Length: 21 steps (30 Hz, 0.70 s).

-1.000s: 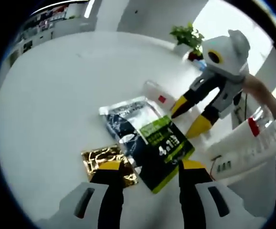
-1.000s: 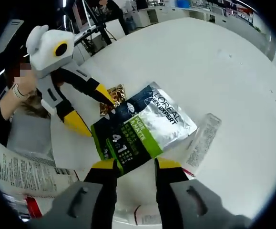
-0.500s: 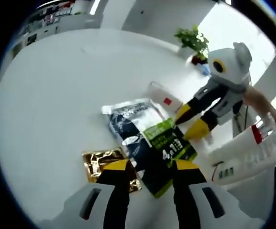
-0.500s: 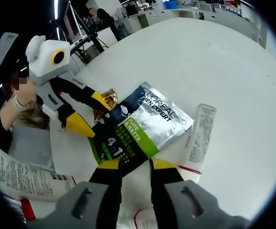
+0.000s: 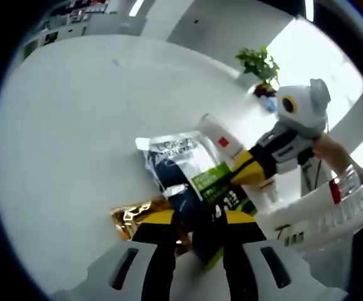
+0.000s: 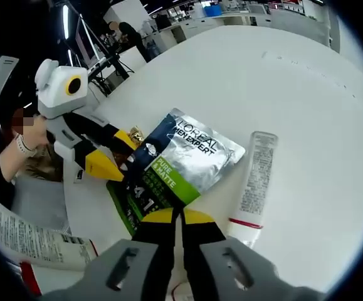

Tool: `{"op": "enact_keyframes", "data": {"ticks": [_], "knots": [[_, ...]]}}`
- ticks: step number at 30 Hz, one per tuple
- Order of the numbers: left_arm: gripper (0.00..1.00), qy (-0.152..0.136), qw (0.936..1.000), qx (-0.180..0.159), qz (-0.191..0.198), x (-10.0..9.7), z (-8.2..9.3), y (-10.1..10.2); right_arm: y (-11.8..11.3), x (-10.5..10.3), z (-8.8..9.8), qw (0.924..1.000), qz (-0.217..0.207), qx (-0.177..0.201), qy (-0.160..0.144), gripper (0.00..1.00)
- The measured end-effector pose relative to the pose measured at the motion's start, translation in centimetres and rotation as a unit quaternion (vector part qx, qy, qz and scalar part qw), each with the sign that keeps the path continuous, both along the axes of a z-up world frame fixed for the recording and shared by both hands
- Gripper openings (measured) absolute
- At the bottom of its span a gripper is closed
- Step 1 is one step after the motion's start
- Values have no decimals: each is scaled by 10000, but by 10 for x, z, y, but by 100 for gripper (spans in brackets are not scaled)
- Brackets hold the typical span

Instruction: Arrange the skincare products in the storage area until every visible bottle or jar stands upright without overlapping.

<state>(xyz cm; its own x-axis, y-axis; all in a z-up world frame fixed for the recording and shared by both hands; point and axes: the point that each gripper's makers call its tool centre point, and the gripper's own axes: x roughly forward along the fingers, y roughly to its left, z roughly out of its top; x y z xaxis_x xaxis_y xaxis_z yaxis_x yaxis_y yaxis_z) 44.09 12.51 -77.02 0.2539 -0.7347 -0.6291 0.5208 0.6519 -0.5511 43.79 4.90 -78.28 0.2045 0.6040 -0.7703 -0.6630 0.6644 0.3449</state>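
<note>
Pouches and a tube lie flat on the white table [image 6: 306,94], so nothing stands upright yet.

In the right gripper view, the right gripper [image 6: 180,221] has its jaws nearly together at the near edge of the silver-green pouch [image 6: 175,169]; whether they pinch it, I cannot tell. The left gripper [image 5: 197,219] is at the pouch's opposite end, jaws apart, near the gold sachet [image 5: 140,215].

To do this step well, I think one gripper should take the pouch near its top seam and lift slowly, while the other steadies the bottom.

The pouch's long axis runs from lower left to upper right. The white tube [image 6: 251,185] lies just right of it, its red-banded end toward the bottom of the frame.
</note>
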Motion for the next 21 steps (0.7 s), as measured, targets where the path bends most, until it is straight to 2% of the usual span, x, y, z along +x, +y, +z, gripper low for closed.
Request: {"op": "enact_keyframes", "data": {"ticks": [2,4,5,8,12,15,18,21], "knots": [[25,48,9997,-193,171,3,1,-1,0,-1,1,10000,-11,35,-55,2],[24,217,9989,-360,185,2,2,-2,0,0,1,9999,-28,46,-145,2],[25,245,9991,-325,116,-1,2,-2,0,3,2,9996,-50,31,-279,1],[26,2,9997,-211,-135,-1,3,-1,-1,3,5,9995,-65,111,-298,1],[23,-102,9997,-199,-131,2,8,3,-1,4,12,9990,-147,261,-346,1],[15,-243,9992,-307,12,5,19,4,1,2,19,9985,-142,404,-352,1],[6,-420,9983,-400,-20,7,31,8,3,3,27,9970,-233,646,-356,1],[5,-472,9960,-758,-26,3,49,0,6,6,33,9947,-270,928,-342,1]]}}
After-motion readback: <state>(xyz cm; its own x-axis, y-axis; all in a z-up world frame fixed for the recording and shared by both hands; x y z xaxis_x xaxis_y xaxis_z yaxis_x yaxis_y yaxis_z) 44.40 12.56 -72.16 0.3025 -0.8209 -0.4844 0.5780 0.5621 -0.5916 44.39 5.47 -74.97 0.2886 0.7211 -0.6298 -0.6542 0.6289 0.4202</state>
